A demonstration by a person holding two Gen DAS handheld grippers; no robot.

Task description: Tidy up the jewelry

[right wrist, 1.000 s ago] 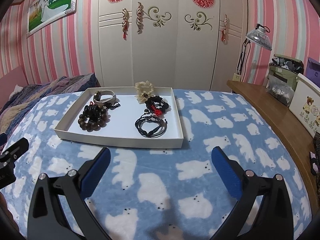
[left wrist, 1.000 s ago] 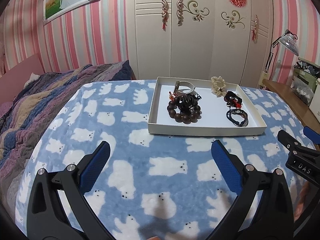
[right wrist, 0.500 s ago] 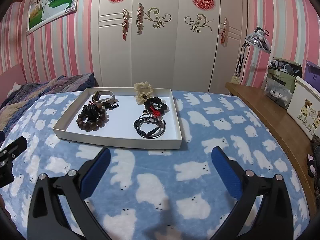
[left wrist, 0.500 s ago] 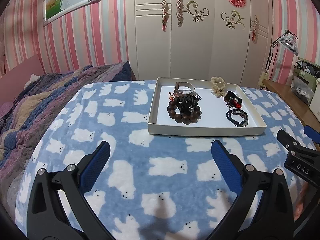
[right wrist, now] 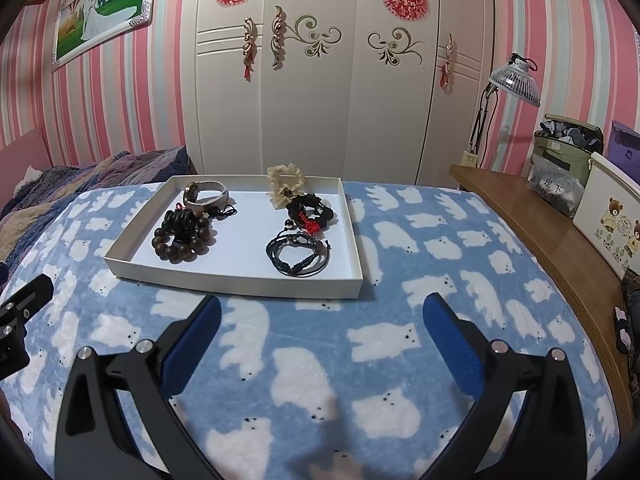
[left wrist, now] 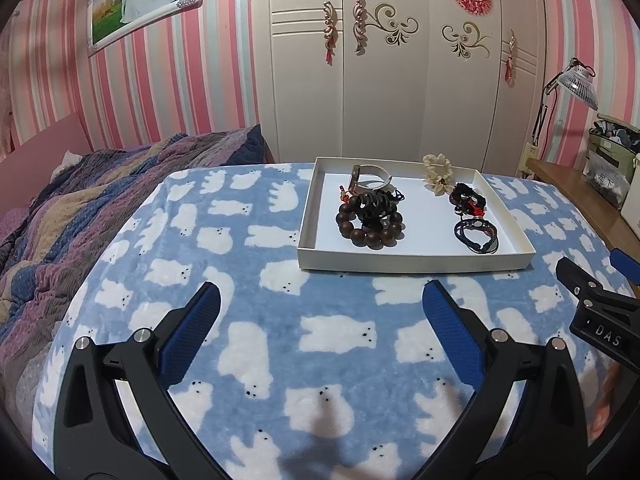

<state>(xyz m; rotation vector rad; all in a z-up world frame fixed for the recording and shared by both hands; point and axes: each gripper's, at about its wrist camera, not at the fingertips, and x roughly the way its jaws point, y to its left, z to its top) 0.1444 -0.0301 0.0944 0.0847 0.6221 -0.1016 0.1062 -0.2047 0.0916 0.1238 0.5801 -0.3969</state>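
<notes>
The tray (right wrist: 236,278) lay on the blanket (right wrist: 400,320). Inside it, the bead bracelet (right wrist: 180,240) sat left, the cord bracelets (right wrist: 298,256) right, the watch (right wrist: 206,196) and scrunchie (right wrist: 285,184) behind them.

White letters "DAS" stand on the black body of the right gripper (left wrist: 608,280); the grey zip bag's (right wrist: 554,192) Chinese label reads "足下".
</notes>
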